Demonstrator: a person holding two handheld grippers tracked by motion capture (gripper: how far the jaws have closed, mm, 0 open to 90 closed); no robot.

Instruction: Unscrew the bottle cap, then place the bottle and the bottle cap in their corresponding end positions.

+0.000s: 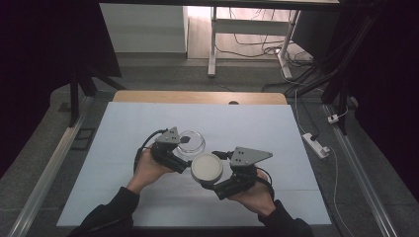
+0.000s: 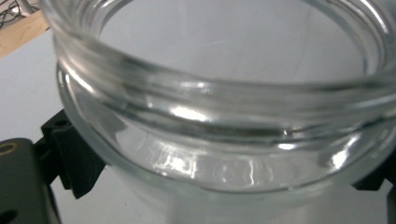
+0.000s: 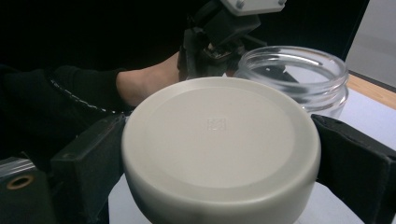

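Left gripper (image 1: 182,148) clamps the glass jar (image 1: 191,141) by its body, jaws on either side below the threaded neck; in the left gripper view the jar (image 2: 224,121) sits between the jaws, mouth open. Jar stands near the middle of the table (image 1: 123,128), on the pale sheet.

Right gripper (image 1: 210,175) holds the lid (image 1: 207,167), jaws closed on its rim from both sides, flat top up. In the right gripper view the lid (image 3: 219,149) rides level, with the jar (image 3: 299,74) just beyond it and to the right. Lid is near the jar but not over the mouth.

Risks, as judged:
- Lid set down off-centre would catch the neck on one side and cock; the thread would then cross or jam.
- Jaws grip the lid's smooth rounded rim; a twist against a tight thread could let it slip.
- Glass is slick; torque from the lid could spin the jar in the left jaws or tip it.
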